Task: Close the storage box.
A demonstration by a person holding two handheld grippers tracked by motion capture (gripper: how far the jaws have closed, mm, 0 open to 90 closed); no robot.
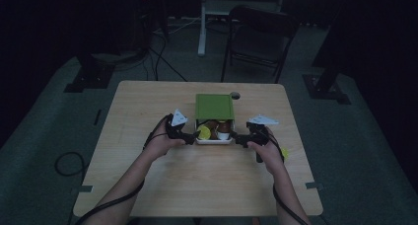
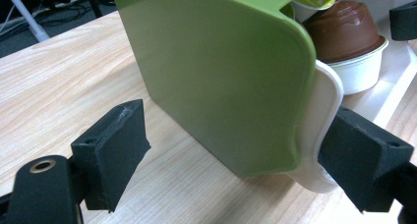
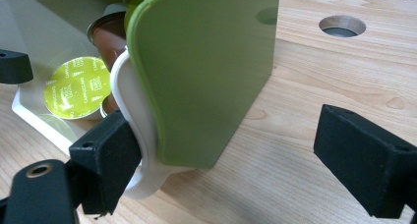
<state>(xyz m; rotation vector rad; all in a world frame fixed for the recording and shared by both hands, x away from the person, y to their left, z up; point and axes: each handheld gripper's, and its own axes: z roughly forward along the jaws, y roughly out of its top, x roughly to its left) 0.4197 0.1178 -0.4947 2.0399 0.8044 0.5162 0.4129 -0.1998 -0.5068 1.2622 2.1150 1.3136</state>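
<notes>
A: What is shown on the wooden table [image 1: 148, 111]?

B: A green box [image 1: 214, 106] with a white drawer [image 1: 213, 141] pulled out toward the person is seen near the middle of the table. Coffee capsules are held in the drawer: a yellow-green-lidded one [image 3: 76, 87] and a brown one [image 2: 344, 30].

A: How are the grippers placed?

B: The left gripper [image 2: 236, 155] is set at the box's left front corner, jaws spread; one jaw is pressed against the drawer's white flange, the other stands apart on the table side. The right gripper [image 3: 236, 155] is mirrored at the right front corner, jaws likewise spread, one touching the flange. A round hole [image 3: 342, 26] is seen in the tabletop beyond.
</notes>
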